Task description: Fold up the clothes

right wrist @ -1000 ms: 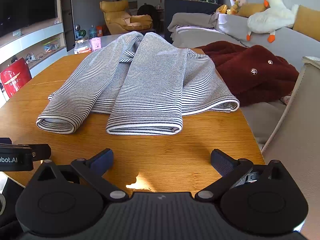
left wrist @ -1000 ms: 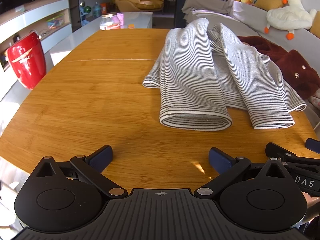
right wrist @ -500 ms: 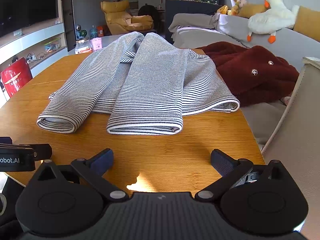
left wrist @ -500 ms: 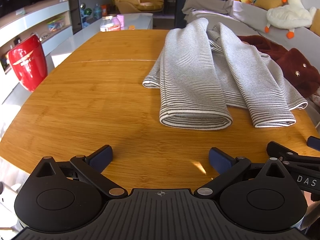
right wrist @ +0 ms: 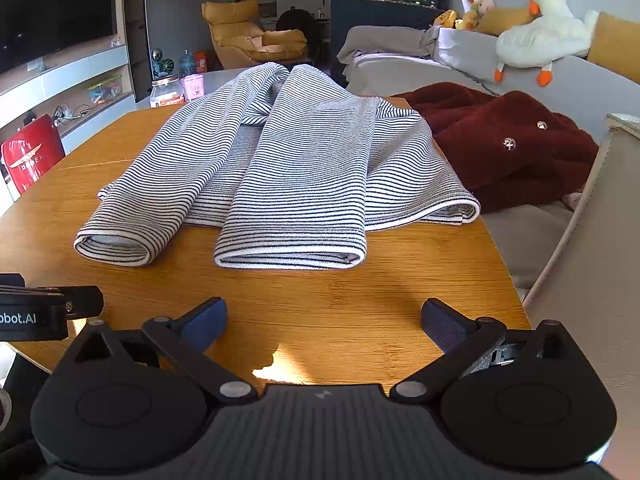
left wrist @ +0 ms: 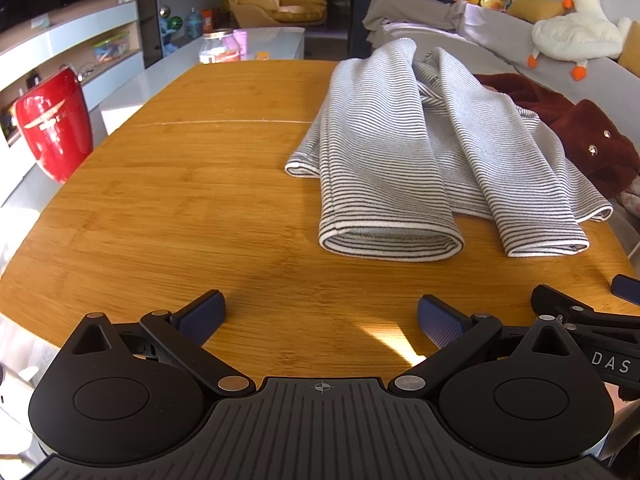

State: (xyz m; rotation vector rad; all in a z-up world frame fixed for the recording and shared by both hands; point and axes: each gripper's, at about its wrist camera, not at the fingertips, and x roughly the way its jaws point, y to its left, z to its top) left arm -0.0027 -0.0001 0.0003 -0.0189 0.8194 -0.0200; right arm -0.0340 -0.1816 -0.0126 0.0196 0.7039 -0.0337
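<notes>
A grey-and-white striped garment (left wrist: 420, 152) lies on the wooden table (left wrist: 192, 200), its two long parts folded toward me with their rolled ends nearest. It also shows in the right wrist view (right wrist: 288, 172). My left gripper (left wrist: 320, 316) is open and empty above the table's near edge, left of the garment's ends. My right gripper (right wrist: 324, 320) is open and empty, a short way in front of the right folded end. Each gripper's side shows at the edge of the other's view.
A dark red fleece garment (right wrist: 504, 140) lies off the table's right side on a grey sofa (right wrist: 600, 80) with a plush duck (right wrist: 540, 40). A red container (left wrist: 52, 124) stands left of the table. A jar (left wrist: 218, 46) sits beyond the far edge.
</notes>
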